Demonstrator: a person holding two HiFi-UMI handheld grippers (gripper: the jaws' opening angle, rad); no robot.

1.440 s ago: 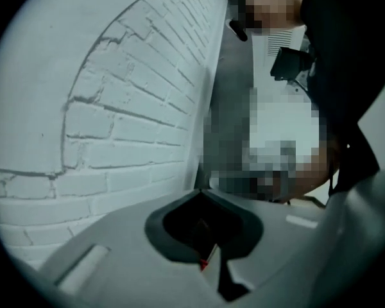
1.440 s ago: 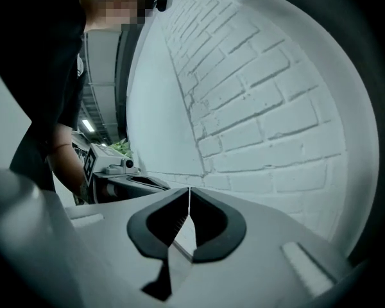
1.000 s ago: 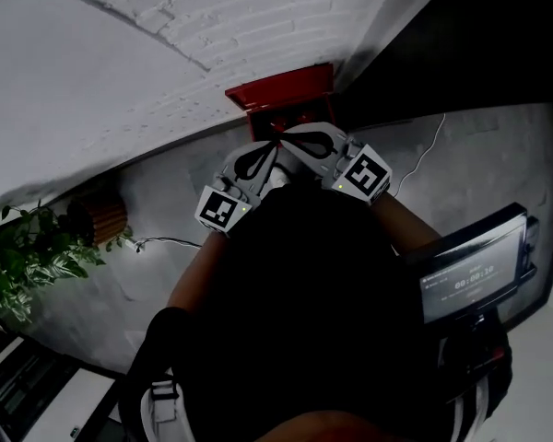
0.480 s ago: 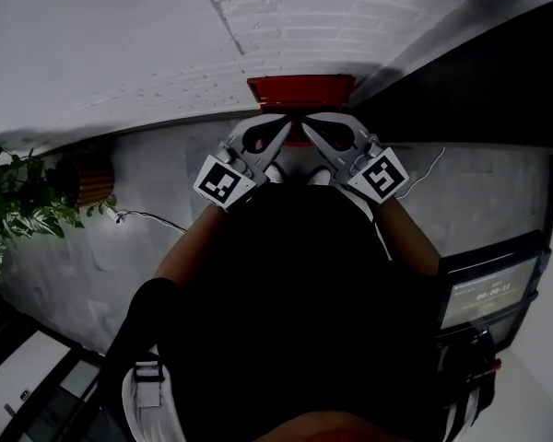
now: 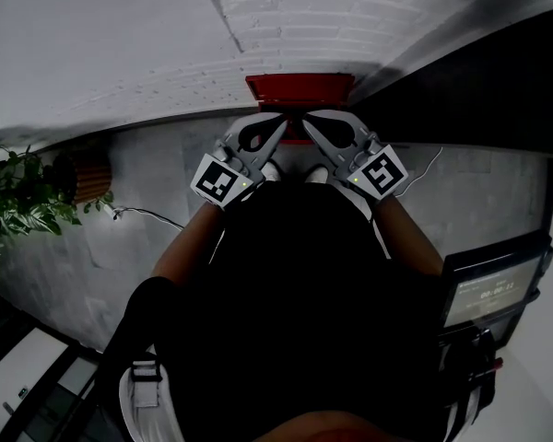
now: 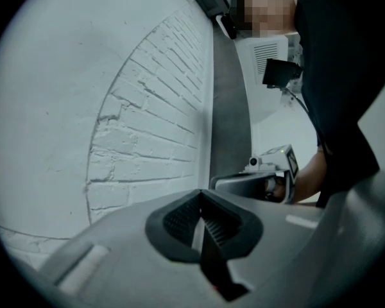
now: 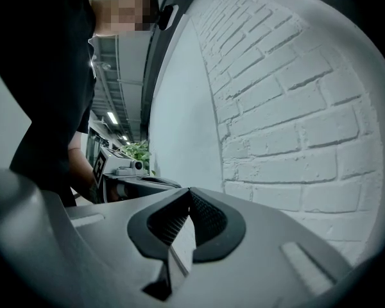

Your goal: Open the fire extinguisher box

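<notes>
**Operator:** Where was the fire extinguisher box [image 5: 300, 88], and which step was in hand?

**Technician:** The red box stood at the far middle of the scene, against the foot of the white brick wall [image 5: 286, 21], on the grey floor [image 5: 157, 168]. The head view showed only its top. Its front was hidden behind the claws, so whether the door was open or shut could not be told. The scene fitted two stages: a door yet to be taken hold of, or a door already swung out and let go.

**Operator:** State of the left claw [image 5: 278, 122]?

**Technician:** Jaws together and empty, as the left gripper view showed. It was held just on the near side of the box. Contact with the box could not be confirmed.

**Operator:** And the right claw [image 5: 311, 121]?

**Technician:** Jaws likewise fully together, nothing between them. It was held just right of the left claw, tips angled toward each other. Each gripper view showed the brick wall and the opposite gripper, not the box.

**Operator:** What did the next move call for?

**Technician:** By judgement, a clear sight of the box front to confirm the door's position. Any grip on a handle or door edge required parted jaws.
</notes>
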